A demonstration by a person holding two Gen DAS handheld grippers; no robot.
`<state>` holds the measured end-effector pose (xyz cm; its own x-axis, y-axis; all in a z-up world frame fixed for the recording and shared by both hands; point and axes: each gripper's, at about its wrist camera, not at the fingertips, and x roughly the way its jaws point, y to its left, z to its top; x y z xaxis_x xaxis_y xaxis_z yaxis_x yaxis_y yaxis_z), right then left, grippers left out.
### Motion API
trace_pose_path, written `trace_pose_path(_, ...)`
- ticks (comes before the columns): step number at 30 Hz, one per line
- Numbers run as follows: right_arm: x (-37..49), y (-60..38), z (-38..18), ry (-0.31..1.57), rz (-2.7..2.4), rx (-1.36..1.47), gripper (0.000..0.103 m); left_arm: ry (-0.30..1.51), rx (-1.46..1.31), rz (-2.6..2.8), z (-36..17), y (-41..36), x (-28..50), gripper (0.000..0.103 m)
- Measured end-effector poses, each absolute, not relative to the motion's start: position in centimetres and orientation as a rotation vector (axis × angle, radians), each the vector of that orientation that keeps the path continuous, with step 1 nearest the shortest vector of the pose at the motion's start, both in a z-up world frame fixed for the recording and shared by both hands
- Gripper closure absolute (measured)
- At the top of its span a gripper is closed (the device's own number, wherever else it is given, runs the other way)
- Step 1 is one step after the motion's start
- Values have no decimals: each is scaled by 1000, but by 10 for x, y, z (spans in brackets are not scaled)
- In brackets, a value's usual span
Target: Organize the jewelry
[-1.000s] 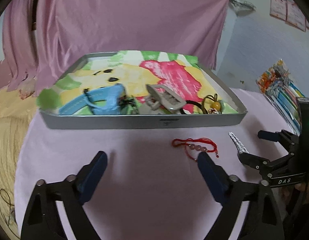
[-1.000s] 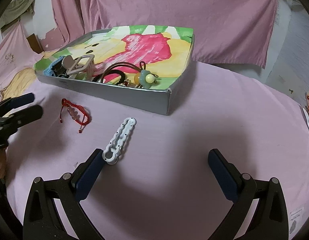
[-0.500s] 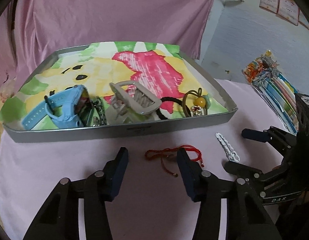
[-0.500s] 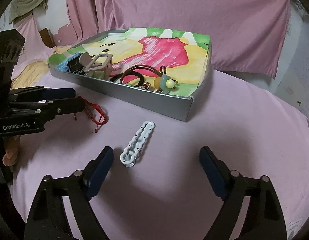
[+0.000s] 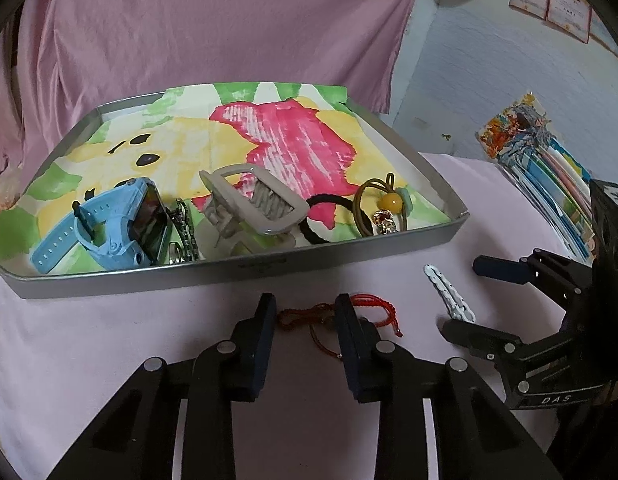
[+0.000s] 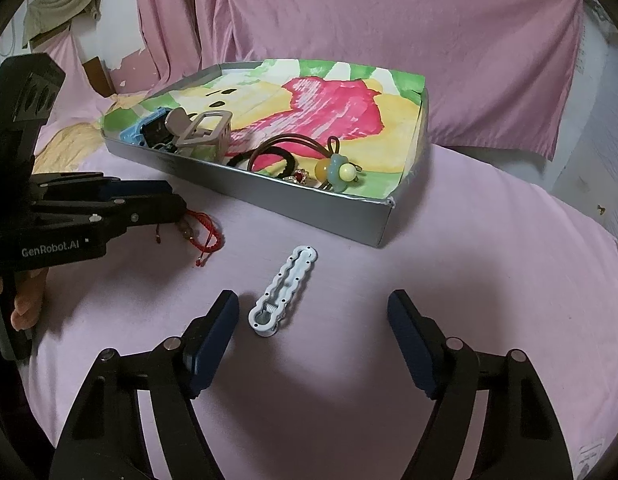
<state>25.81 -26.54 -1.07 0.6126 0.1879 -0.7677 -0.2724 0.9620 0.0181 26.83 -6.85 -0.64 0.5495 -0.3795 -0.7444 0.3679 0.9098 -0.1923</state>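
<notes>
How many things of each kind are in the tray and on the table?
Blue watch: 1
Beige claw clip: 1
White hair clip: 1
Hair ties, black and brown: 2
Red bracelet: 1
Green chain bracelet: 1
Total: 7

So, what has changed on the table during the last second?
The left gripper moved forward and narrowed its jaws around the red bracelet, which now lies bunched between them; whether they grip it yet is unclear. The right gripper came closer to the white clip and is wide open. The clip, the tray and its contents stayed in place.
</notes>
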Motion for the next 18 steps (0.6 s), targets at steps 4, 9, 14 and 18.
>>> trace_pose_path(4, 259, -269, -11, 872, 263, -84, 31, 888, -19, -459, -7, -68, 266, 79)
trace_pose_path(9, 259, -268, -11, 872, 258, -93, 31, 895, -6, -470, -8, -69, 264, 91)
trace_pose_path(14, 260, -267, -11, 872, 256, -95, 31, 896, 17, -493, -8, -72, 258, 93)
trace_pose_path(18, 260, -267, -11, 872, 255, -97, 31, 895, 48, -504, -8, -76, 251, 94)
